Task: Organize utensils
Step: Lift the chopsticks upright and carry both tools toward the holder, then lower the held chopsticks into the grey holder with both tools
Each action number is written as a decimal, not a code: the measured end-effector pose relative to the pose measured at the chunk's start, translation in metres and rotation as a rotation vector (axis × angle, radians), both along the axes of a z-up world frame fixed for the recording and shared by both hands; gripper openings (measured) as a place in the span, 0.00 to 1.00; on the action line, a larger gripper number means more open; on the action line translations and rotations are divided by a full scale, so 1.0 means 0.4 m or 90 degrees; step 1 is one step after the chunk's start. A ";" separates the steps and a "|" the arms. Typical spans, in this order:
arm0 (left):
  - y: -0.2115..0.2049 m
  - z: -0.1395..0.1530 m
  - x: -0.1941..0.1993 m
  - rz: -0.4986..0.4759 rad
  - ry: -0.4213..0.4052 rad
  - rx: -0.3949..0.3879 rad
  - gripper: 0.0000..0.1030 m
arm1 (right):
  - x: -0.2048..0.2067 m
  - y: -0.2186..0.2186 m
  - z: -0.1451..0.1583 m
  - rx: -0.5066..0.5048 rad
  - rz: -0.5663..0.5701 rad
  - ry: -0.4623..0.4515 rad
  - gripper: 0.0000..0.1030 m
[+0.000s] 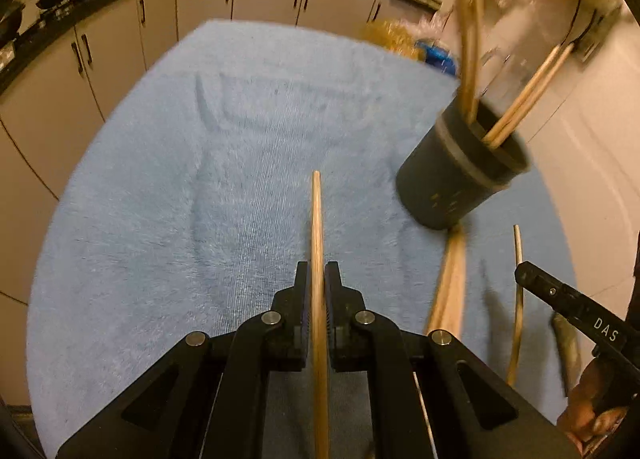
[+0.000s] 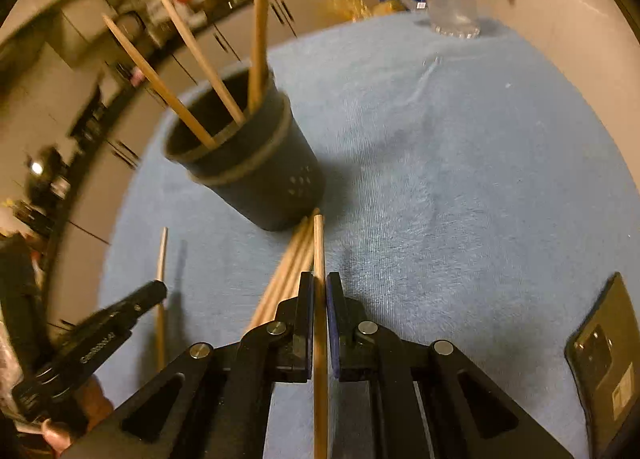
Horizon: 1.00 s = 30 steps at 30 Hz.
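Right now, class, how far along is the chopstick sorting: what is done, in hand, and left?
Done: four chopsticks stand in the dark cup. In hand: the left tool and the right tool are each shut on one chopstick. Left: a loose bundle lies on the blue cloth by the cup.

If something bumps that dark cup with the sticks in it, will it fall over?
Quite possibly. The dark cup is tall and narrows toward its base, so it looks tippy. The long chopsticks lean far out past its rim, which probably makes it top-heavy. It stands on a soft blue towel, likely a wobbly footing, though the fuzz should stop it sliding.
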State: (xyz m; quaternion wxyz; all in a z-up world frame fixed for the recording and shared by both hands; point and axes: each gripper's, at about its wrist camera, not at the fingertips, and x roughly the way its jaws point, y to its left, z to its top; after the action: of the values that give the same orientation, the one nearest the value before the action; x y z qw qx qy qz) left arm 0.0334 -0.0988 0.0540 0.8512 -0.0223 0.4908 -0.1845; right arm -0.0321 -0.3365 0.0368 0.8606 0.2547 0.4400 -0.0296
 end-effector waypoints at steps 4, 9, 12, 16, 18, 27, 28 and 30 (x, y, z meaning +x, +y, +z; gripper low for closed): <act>0.012 0.078 -0.045 0.005 -0.051 -0.016 0.06 | -0.055 0.004 0.063 0.004 -0.003 -0.074 0.06; 0.020 0.165 -0.104 0.004 -0.107 -0.028 0.06 | -0.120 0.021 0.134 -0.005 -0.002 -0.159 0.06; 0.021 0.203 -0.130 0.001 -0.130 -0.029 0.06 | -0.155 0.026 0.159 -0.013 0.003 -0.202 0.06; 0.020 0.226 -0.159 -0.004 -0.146 -0.034 0.06 | -0.178 0.036 0.191 -0.026 0.006 -0.237 0.06; 0.021 0.236 -0.162 -0.008 -0.153 -0.034 0.06 | -0.184 0.034 0.198 -0.030 0.008 -0.247 0.06; 0.044 0.262 -0.186 -0.009 -0.166 -0.049 0.06 | -0.219 0.029 0.223 -0.028 -0.002 -0.270 0.06; 0.044 0.262 -0.187 -0.009 -0.167 -0.050 0.06 | -0.219 0.028 0.223 -0.029 -0.003 -0.271 0.06; 0.046 0.266 -0.189 -0.009 -0.168 -0.051 0.06 | -0.222 0.026 0.227 -0.029 -0.005 -0.274 0.06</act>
State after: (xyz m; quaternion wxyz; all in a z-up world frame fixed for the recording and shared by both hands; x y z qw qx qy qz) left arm -0.0421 -0.0806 0.1603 0.9054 -0.0284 0.3673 -0.2112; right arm -0.1210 -0.3260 0.1276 0.9400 0.2378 0.2443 0.0120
